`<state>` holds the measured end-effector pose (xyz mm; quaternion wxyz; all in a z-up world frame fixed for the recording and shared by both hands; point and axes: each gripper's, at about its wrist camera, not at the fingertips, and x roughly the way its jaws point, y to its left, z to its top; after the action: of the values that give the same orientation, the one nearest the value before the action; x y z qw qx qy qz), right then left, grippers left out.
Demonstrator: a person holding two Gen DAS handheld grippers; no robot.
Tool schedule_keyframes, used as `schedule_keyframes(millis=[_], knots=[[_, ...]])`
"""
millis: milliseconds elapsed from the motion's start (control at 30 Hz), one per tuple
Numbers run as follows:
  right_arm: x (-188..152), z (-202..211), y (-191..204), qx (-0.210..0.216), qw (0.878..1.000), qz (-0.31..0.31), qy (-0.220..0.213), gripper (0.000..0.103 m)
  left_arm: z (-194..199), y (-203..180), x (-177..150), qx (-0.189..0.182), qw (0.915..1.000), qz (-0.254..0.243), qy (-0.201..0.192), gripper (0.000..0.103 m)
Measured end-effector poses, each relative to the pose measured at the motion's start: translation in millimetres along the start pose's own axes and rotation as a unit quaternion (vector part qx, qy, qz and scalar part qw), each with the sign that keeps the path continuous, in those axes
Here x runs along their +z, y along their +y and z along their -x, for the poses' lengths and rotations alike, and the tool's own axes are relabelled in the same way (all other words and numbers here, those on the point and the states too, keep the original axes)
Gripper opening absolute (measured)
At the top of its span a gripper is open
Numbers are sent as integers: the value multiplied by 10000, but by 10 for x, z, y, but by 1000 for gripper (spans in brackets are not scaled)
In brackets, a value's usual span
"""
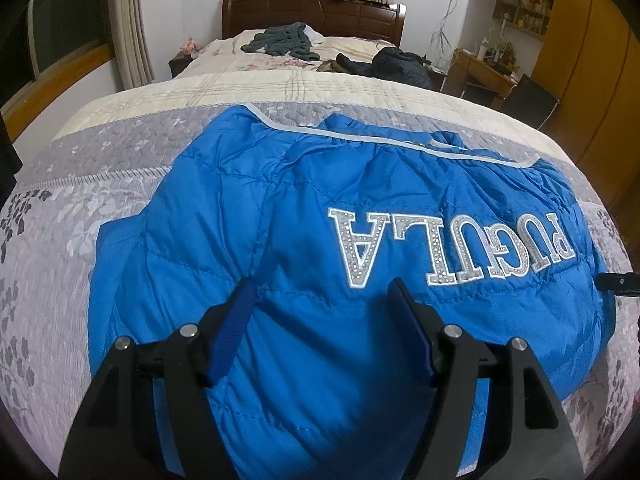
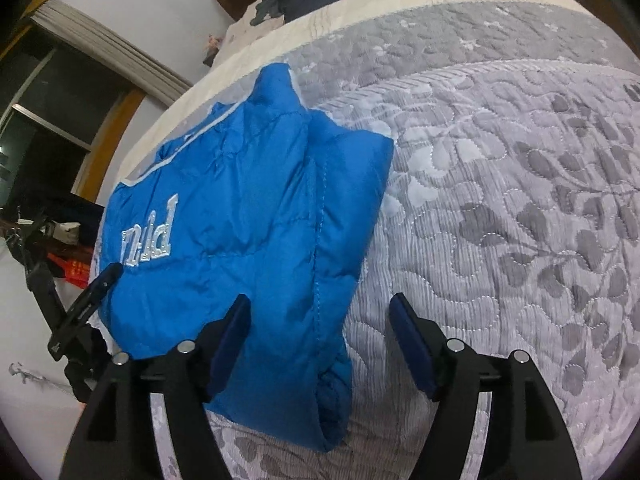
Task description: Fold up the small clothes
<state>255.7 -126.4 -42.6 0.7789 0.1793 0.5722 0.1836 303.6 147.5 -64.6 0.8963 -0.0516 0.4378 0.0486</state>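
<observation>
A bright blue puffer jacket (image 1: pixel 304 208) lies spread on the grey floral quilt (image 1: pixel 80 216), its silver lettering (image 1: pixel 448 244) upside down to me. My left gripper (image 1: pixel 320 286) hovers open over the jacket's near part, with nothing between its blue pads. In the right wrist view the jacket (image 2: pixel 240 216) fills the left half. My right gripper (image 2: pixel 319 300) is open and straddles the jacket's right seam edge, left pad over the fabric, right pad over bare quilt (image 2: pixel 500 208). A black finger of the left gripper (image 2: pixel 92 292) shows at the jacket's left edge.
Dark grey clothes (image 1: pixel 282 42) and a black garment (image 1: pixel 400 64) lie at the far end of the bed near the wooden headboard (image 1: pixel 312 12). A wooden desk (image 1: pixel 484 70) and wardrobe (image 1: pixel 588 64) stand on the right. Curtained windows are on the left.
</observation>
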Motion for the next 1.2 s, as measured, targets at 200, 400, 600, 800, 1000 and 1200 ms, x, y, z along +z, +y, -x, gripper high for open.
schedule_keyframes(millis=[200,400,600,800,1000,1200], knots=[[45,-195,26,233,9997,5,111,73,-7,5,3,-30,10000,7,13,68],[78,-286,80,476,9989,-5,2,67,-32,5,14,-17,10000,-5,18,69],[142,-353,93,754,9971,-57,9,48,-51,4,24,-41,10000,13,37,69],[167,-254,308,588,9982,110,-106,26,-87,-40,28,101,9999,-94,87,69],[207,-71,841,-189,9964,771,-285,21,-64,5,46,27,9999,21,151,70],[183,62,1402,-574,9875,1375,-507,20,111,168,117,-462,9979,395,225,69]])
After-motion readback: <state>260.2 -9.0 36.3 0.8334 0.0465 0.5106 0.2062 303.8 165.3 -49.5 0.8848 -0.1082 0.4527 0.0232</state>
